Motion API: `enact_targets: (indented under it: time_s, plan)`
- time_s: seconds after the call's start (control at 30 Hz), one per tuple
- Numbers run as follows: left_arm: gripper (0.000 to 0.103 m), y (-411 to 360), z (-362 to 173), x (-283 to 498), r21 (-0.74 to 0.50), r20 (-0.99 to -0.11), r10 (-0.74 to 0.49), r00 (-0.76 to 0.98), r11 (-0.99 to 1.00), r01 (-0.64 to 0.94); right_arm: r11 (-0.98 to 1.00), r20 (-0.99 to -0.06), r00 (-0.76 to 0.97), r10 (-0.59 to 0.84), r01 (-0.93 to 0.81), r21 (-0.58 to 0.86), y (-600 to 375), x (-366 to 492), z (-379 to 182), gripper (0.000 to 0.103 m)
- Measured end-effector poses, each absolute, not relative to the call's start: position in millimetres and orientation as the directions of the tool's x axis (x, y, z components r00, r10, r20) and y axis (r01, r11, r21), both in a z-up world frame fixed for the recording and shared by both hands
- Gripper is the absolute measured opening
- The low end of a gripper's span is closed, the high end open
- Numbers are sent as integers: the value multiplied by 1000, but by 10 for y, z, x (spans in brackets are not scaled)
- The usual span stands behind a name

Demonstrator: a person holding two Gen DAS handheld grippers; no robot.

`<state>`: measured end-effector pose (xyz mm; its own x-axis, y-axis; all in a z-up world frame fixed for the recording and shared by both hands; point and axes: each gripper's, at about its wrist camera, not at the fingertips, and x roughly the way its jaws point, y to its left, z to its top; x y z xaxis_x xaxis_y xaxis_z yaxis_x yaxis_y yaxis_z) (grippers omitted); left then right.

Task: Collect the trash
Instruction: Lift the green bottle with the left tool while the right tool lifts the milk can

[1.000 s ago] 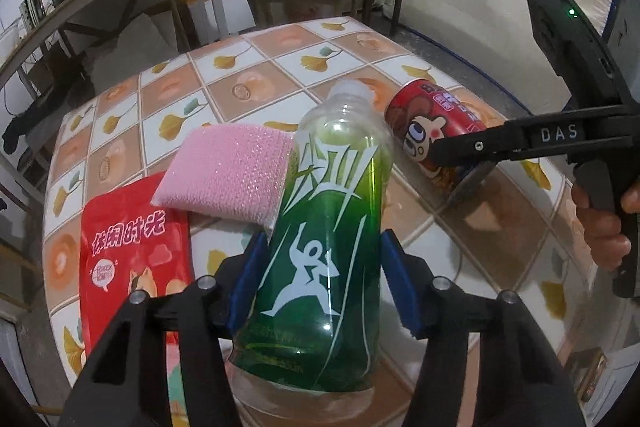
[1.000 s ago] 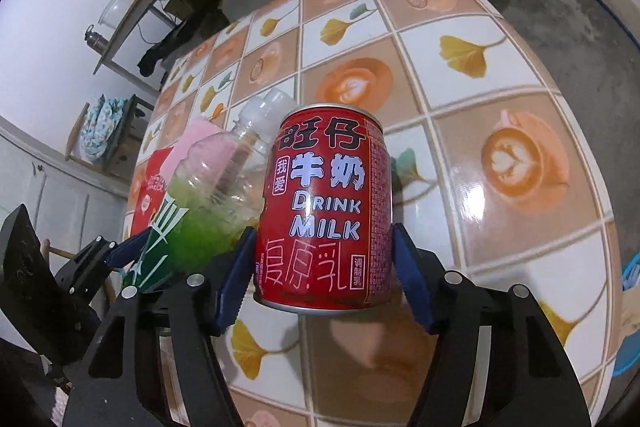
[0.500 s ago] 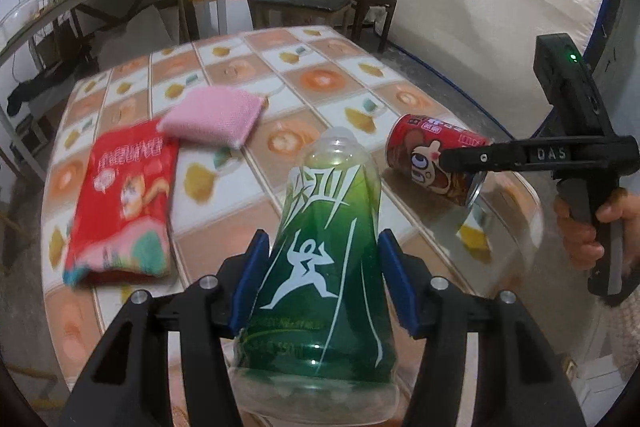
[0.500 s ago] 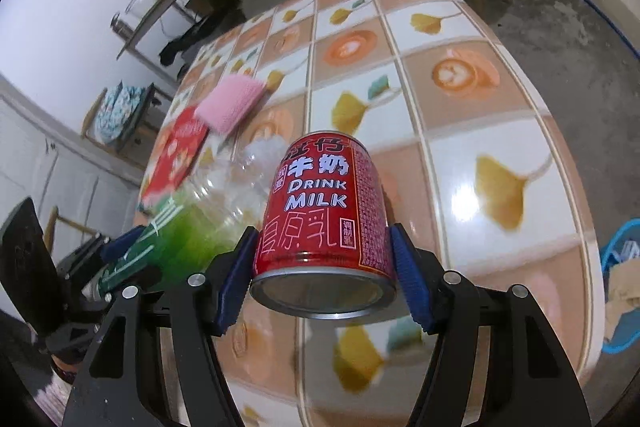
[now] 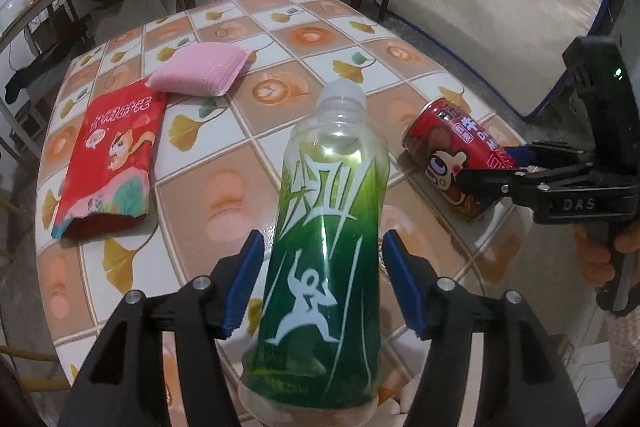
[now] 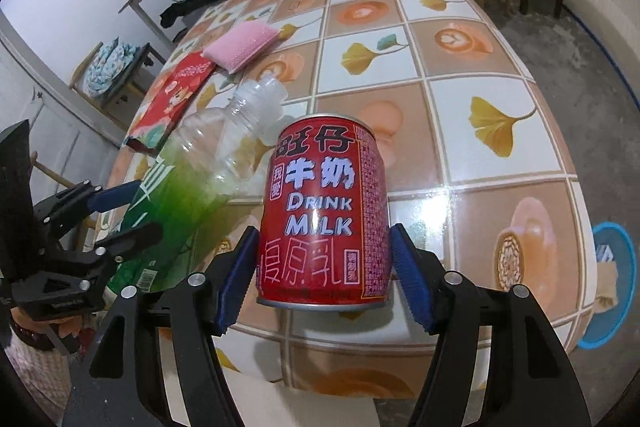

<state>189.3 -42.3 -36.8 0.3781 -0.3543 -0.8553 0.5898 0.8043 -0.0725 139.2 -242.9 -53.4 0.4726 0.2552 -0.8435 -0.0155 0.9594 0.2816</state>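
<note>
The left gripper [image 5: 323,281] has the green-labelled plastic bottle [image 5: 326,247] between its 2 blue pads, neck pointing away from the camera and cap off. Its jaws are opening: a thin gap shows between each pad and the bottle's sides in the left wrist view, so the pads do not press on it. The bottle hangs over the near edge of the tiled table [image 5: 280,39], above the brown and white squares printed with ginkgo leaves and coffee cups.

The right gripper [image 6: 324,273] is clamped on the red milk can [image 6: 325,215], its blue pads against both sides of the lower half. The can stands upright in the jaws, the words DRINK MILK facing the camera, also over the table's near edge and just right of the bottle.

On the table, well beyond the bottle and to its left, lies a red snack bag [image 5: 110,159], torn open at its near end. A pink scouring sponge [image 5: 200,73] lies just past the bag's far corner, overlapping it. A blue-rimmed bin [image 6: 612,287] sits on the floor, off the table's right edge.
</note>
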Motion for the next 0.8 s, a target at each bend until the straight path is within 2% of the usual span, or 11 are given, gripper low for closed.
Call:
enact_targets:
  time_s: [0.07, 0.2, 0.63, 0.8]
  plan:
    - [60, -460, -381, 1906, -55, -860, -343, 378, 799, 599, 959, -842, 475, 255, -17, 282, -2415, 1397, -526, 67]
    - [60, -512, -390, 1912, -28, -862, -328, 386, 791, 611, 960, -841, 477, 256, -21, 280, -2398, 1427, -525, 68]
    - [60, -615, -416, 1950, 6, -868, -305, 392, 783, 622, 953, -838, 471, 276, -24, 300, -2366, 1473, -589, 67]
    - [60, -654, -463, 1969, 9, -875, -297, 383, 781, 625, 949, -834, 469, 289, -26, 314, -2364, 1470, -605, 64]
